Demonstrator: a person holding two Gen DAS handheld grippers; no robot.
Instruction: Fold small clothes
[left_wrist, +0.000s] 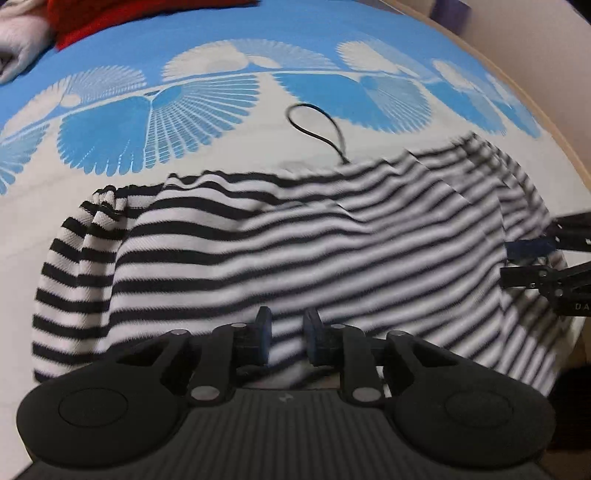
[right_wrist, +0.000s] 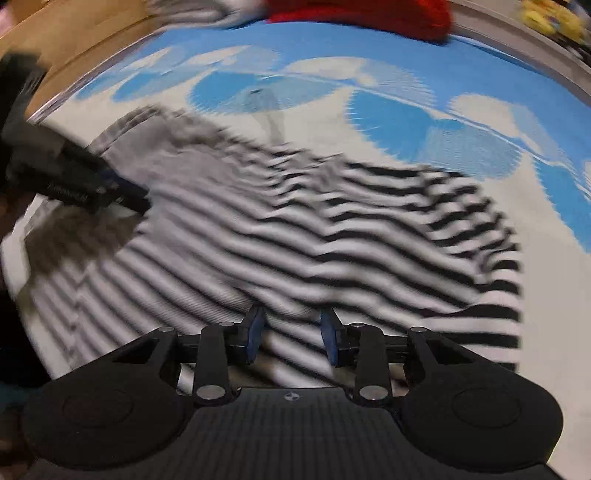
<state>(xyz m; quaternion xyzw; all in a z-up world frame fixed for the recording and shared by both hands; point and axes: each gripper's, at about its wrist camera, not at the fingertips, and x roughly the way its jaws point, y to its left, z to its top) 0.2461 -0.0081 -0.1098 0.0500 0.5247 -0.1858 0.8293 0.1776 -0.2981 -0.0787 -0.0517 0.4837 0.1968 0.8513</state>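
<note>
A black-and-white striped garment (left_wrist: 295, 240) lies spread on the blue-and-white patterned cloth (left_wrist: 184, 155), one sleeve bunched at its left (left_wrist: 81, 251) and a thin black loop (left_wrist: 314, 125) at its far edge. My left gripper (left_wrist: 287, 338) is open and empty, low over the garment's near edge. My right gripper (right_wrist: 291, 336) is open and empty over the garment (right_wrist: 314, 240), seen blurred. Each gripper shows at the edge of the other's view: the right gripper (left_wrist: 532, 262) and the left gripper (right_wrist: 125, 195).
A red garment (left_wrist: 110, 18) and a pale cloth (left_wrist: 18, 44) lie at the far side; the red one also shows in the right wrist view (right_wrist: 369, 14). The patterned cloth (right_wrist: 406, 122) ends at a light wooden rim (left_wrist: 546, 110).
</note>
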